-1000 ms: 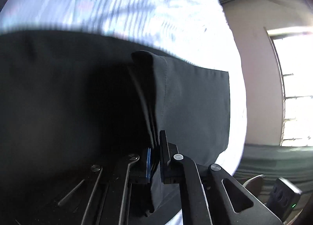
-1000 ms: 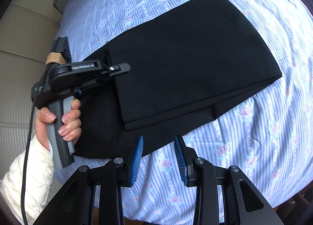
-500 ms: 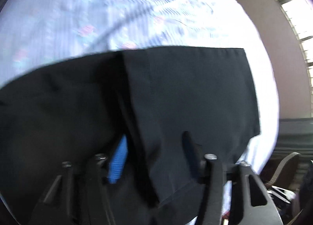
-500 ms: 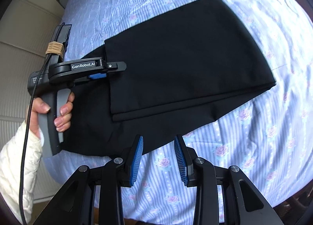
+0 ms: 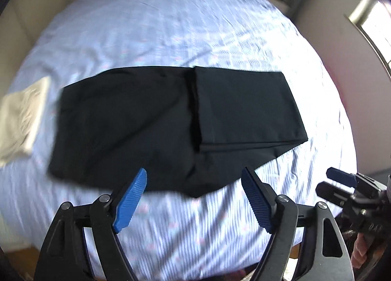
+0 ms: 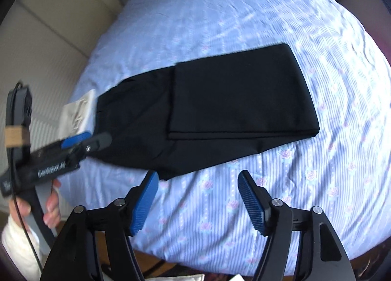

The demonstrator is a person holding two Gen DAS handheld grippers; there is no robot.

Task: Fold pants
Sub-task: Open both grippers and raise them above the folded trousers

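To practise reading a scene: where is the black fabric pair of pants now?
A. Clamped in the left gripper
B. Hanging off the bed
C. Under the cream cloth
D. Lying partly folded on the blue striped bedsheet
D: the black pants lie folded over on the bedsheet, touched by neither gripper.

Left wrist view: looks steeply down along the left tool point(image 5: 194, 192) from above the near edge of the bed point(image 5: 171, 19), well clear of it. Right wrist view: similarly high and downward along the right tool point(image 6: 198, 194), set further right. Both share the black pants point(image 5: 151, 122) point(image 6: 220, 105) and a pale folded cloth point(image 5: 19, 115) point(image 6: 78, 112); each view catches the other tool at its margin.
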